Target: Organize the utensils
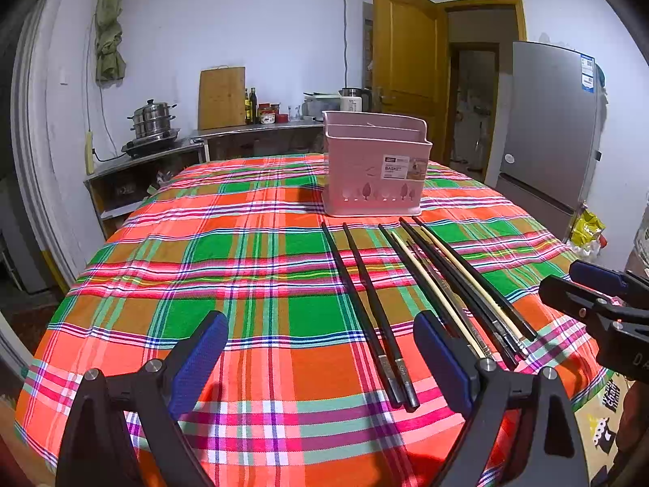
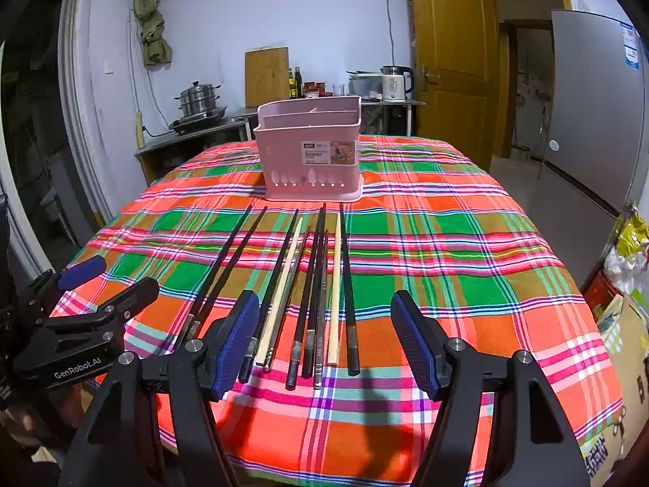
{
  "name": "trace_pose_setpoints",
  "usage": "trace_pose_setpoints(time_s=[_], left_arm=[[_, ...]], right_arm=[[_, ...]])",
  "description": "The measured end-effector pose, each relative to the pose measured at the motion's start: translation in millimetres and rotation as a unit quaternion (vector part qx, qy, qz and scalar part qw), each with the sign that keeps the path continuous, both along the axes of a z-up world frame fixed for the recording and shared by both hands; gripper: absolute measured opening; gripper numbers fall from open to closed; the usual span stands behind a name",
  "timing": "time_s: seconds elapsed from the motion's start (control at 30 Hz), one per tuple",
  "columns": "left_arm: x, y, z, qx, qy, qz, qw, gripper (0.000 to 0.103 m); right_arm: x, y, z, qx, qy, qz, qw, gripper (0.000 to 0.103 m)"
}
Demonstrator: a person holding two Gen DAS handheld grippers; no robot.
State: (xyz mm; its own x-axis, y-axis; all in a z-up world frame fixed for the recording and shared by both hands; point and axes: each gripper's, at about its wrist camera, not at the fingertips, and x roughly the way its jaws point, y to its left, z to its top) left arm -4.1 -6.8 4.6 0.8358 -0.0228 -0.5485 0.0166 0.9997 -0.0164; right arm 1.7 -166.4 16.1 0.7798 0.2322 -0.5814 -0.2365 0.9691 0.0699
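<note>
**Chopsticks laid out before the pink basket**

The right wrist view shows every chopstick [image 2: 312,296] butt end; the left wrist view hides some behind its pad. They lie on the desk [image 2: 466,268], long axes toward 12 o'clock, tips toward the basket [image 2: 310,154]. Left gripper [image 1: 320,359] and right gripper [image 2: 324,341] gape wide, holding nothing

A pink plastic basket [image 2: 310,150], upright with divided compartments, is seen at upper centre. Below it, black, pale and metal chopsticks [image 2: 314,292] are laid flat, side by side.
</note>
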Motion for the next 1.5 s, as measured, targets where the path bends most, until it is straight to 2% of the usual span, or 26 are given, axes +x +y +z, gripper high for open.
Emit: trace_pose_setpoints(time_s=[1.5], left_arm=[[-2.2, -3.5, 0.3, 0.002, -0.001, -0.005, 1.0, 0.093]], right_arm=[[-0.3, -0.6, 0.1, 0.001, 0.001, 0.0, 1.0, 0.068]])
